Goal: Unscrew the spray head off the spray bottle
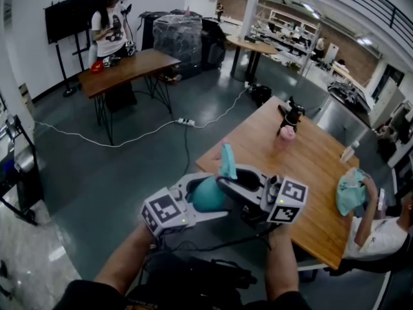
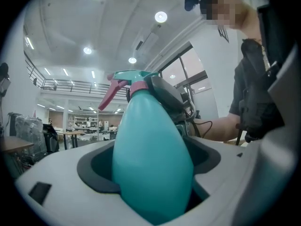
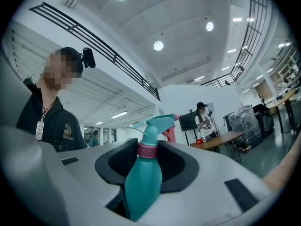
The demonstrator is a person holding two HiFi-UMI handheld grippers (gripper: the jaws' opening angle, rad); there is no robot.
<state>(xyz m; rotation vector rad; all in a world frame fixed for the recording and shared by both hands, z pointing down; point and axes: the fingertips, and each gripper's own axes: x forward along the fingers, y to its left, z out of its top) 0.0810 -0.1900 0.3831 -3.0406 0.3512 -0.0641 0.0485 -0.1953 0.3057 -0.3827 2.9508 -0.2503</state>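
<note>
The teal spray bottle (image 1: 208, 196) is held in the air in front of me, over the near end of the wooden table. My left gripper (image 1: 201, 197) is shut on its fat body (image 2: 150, 159), which fills the space between the jaws. My right gripper (image 1: 240, 178) is shut on the pink collar (image 3: 147, 150) at the bottle's neck, just under the teal spray head (image 3: 155, 124). The dark pads touch the collar on both sides. The head with its pink trigger (image 2: 109, 95) sticks up past the right jaws (image 1: 228, 162). The base of the bottle is hidden.
A wooden table (image 1: 310, 166) lies ahead and to the right, with a pink-lidded container (image 1: 286, 134), a black object (image 1: 292, 113) and a small white bottle (image 1: 349, 152) on it. A seated person at its right holds a teal cloth (image 1: 350, 192). A white cable (image 1: 129, 137) crosses the floor.
</note>
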